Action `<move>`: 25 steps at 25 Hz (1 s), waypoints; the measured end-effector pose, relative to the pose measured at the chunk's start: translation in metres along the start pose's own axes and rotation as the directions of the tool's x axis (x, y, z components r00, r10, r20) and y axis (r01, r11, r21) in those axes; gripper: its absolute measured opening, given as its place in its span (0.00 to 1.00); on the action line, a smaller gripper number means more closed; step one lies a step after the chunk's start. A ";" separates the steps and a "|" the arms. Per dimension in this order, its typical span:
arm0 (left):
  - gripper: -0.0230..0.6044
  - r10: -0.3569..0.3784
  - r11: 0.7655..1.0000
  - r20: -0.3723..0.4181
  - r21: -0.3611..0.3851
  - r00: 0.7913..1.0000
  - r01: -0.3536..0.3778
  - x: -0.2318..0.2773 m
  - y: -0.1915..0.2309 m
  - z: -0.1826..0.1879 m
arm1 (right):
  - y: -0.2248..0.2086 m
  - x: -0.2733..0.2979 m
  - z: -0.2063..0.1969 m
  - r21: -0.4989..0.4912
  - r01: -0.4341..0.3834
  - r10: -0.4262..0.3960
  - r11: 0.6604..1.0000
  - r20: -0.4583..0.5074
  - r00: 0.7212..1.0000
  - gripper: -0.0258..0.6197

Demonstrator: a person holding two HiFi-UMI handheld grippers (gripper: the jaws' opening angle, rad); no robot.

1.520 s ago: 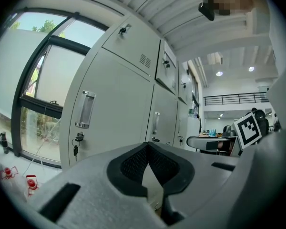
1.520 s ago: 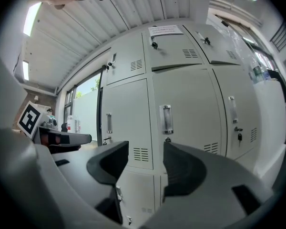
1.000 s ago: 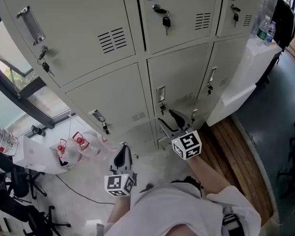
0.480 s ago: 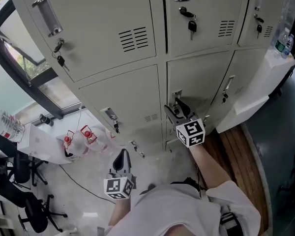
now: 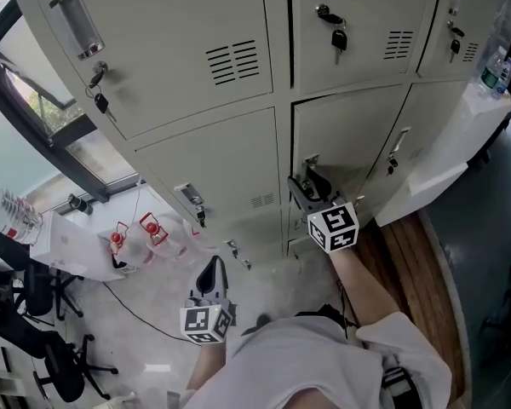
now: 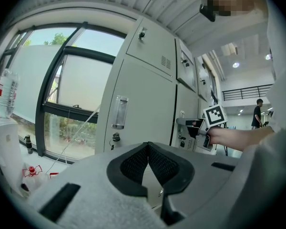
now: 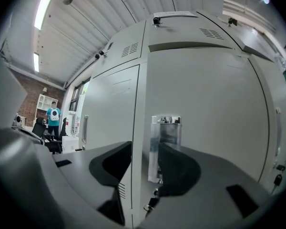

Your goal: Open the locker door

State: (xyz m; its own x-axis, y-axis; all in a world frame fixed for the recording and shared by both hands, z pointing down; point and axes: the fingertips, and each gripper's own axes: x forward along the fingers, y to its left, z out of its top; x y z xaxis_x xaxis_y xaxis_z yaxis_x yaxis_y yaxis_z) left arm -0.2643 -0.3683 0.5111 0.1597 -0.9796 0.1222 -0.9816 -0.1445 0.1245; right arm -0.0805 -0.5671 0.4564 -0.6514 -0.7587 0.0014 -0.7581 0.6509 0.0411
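Note:
The grey locker door (image 5: pixel 349 135) in the middle lower row has a slim metal handle (image 5: pixel 309 162) at its left edge, with a key below it. My right gripper (image 5: pixel 309 182) is up against that handle. In the right gripper view the handle (image 7: pixel 165 142) stands between the closing jaws of the right gripper (image 7: pixel 144 159); the right jaw is at it, and a gap shows on the left side. The door looks closed. My left gripper (image 5: pixel 210 272) hangs low over the floor, its left gripper (image 6: pixel 148 147) pads pressed together with nothing in them.
Neighbouring locker doors carry handles and hanging keys (image 5: pixel 338 39). A white table (image 5: pixel 77 245) with red-capped items (image 5: pixel 145 228) stands left, near a window (image 5: pixel 34 100) and chairs (image 5: pixel 34 348). A white cabinet (image 5: pixel 434 156) with a bottle (image 5: pixel 491 73) stands right, beside a wooden floor strip (image 5: pixel 426 279).
My right gripper has moved up and forward from short of the locker onto the handle of the middle lower door. The left gripper has stayed low and shut.

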 end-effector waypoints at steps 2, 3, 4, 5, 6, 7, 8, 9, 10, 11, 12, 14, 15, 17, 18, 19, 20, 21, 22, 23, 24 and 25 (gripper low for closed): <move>0.04 -0.013 1.000 -0.001 -0.002 1.000 0.013 0.002 -0.002 0.000 | -0.001 -0.005 0.000 0.006 0.006 -0.006 1.000 -0.004 1.000 0.29; 0.04 -0.021 1.000 -0.001 -0.005 1.000 0.021 0.003 -0.003 0.000 | -0.002 -0.008 0.000 0.013 0.012 -0.012 1.000 -0.006 1.000 0.27; 0.04 -0.029 1.000 -0.002 -0.006 1.000 0.029 0.004 -0.004 0.000 | -0.003 -0.012 0.000 0.019 0.018 -0.018 1.000 -0.009 1.000 0.24; 0.04 -0.038 0.999 -0.004 -0.005 0.999 0.038 0.005 -0.006 -0.001 | -0.004 -0.016 0.000 0.021 0.022 -0.022 1.000 -0.012 1.000 0.21; 0.04 -0.047 0.999 -0.006 -0.004 0.999 0.047 0.005 -0.008 -0.001 | -0.004 -0.019 0.000 0.020 0.024 -0.024 1.000 -0.015 1.000 0.20; 0.04 -0.058 0.998 -0.008 -0.001 0.998 0.058 0.006 -0.011 -0.002 | -0.003 -0.022 0.000 0.020 0.024 -0.024 1.000 -0.018 1.000 0.20; 0.04 -0.069 0.998 -0.009 0.001 0.998 0.069 0.007 -0.013 -0.002 | -0.003 -0.025 0.000 0.021 0.025 -0.024 0.999 -0.020 0.999 0.20; 0.04 -0.080 0.997 -0.011 0.002 0.997 0.080 0.008 -0.016 -0.002 | -0.002 -0.029 0.000 0.024 0.026 -0.025 0.999 -0.022 0.999 0.20; 0.04 -0.090 0.996 -0.011 0.002 0.996 0.090 0.009 -0.018 -0.002 | -0.002 -0.032 -0.001 0.028 0.028 -0.028 0.999 -0.022 0.999 0.20; 0.04 -0.100 0.995 -0.012 0.001 0.995 0.100 0.009 -0.021 -0.003 | -0.002 -0.036 -0.001 0.031 0.032 -0.031 0.999 -0.022 0.999 0.20; 0.04 -0.109 0.994 -0.012 -0.001 0.994 0.109 0.010 -0.023 -0.003 | -0.002 -0.040 -0.001 0.032 0.037 -0.036 0.999 -0.021 0.999 0.20; 0.04 -0.130 0.992 -0.015 -0.003 0.991 0.130 0.011 -0.027 -0.004 | -0.002 -0.048 -0.001 0.029 0.047 -0.047 0.998 -0.021 0.999 0.20; 0.04 -0.142 0.990 -0.017 -0.003 0.990 0.142 0.012 -0.030 -0.004 | -0.001 -0.053 -0.001 0.027 0.052 -0.051 0.998 -0.023 0.998 0.20; 0.04 -0.171 0.985 -0.024 -0.004 0.985 0.171 0.014 -0.035 -0.006 | -0.002 -0.062 -0.001 0.026 0.063 -0.062 0.998 -0.025 0.998 0.21; 0.04 -0.187 0.982 -0.028 -0.004 0.982 0.187 0.015 -0.039 -0.007 | -0.003 -0.068 -0.001 0.025 0.069 -0.069 0.997 -0.025 0.997 0.22; 0.04 -0.204 0.979 -0.032 -0.003 0.979 0.204 0.017 -0.043 -0.008 | -0.004 -0.073 -0.001 0.025 0.076 -0.076 0.997 -0.025 0.997 0.22; 0.04 -0.221 0.975 -0.038 -0.003 0.975 0.221 0.018 -0.047 -0.010 | -0.005 -0.079 -0.002 0.025 0.084 -0.083 0.996 -0.026 0.996 0.23; 0.04 -0.239 0.971 -0.044 -0.003 0.970 0.239 0.020 -0.051 -0.012 | -0.006 -0.085 -0.002 0.027 0.091 -0.091 0.995 -0.026 0.996 0.24; 0.04 -0.257 0.966 -0.050 -0.004 0.965 0.257 0.021 -0.056 -0.013 | -0.007 -0.092 -0.003 0.028 0.099 -0.098 0.995 -0.028 0.995 0.25; 0.04 -0.277 0.961 -0.055 -0.004 0.959 0.277 0.023 -0.061 -0.014 | -0.008 -0.098 -0.003 0.026 0.106 -0.106 0.994 -0.030 0.994 0.25; 0.04 -0.297 0.955 -0.060 -0.004 0.953 0.297 0.025 -0.066 -0.015 | -0.009 -0.104 -0.003 0.021 0.114 -0.113 0.993 -0.034 0.993 0.26; 0.04 -0.316 0.949 -0.063 -0.003 0.947 0.317 0.027 -0.071 -0.015 | -0.010 -0.110 -0.003 0.016 0.122 -0.122 0.992 -0.037 0.992 0.26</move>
State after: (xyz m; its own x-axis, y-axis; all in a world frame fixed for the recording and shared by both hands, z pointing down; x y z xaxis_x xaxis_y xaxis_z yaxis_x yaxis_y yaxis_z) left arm -0.1884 -0.3823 0.5204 0.4681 -0.8727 0.1386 -0.8803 -0.4467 0.1598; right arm -0.0007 -0.4904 0.4588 -0.5527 -0.8327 0.0338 -0.8324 0.5536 0.0254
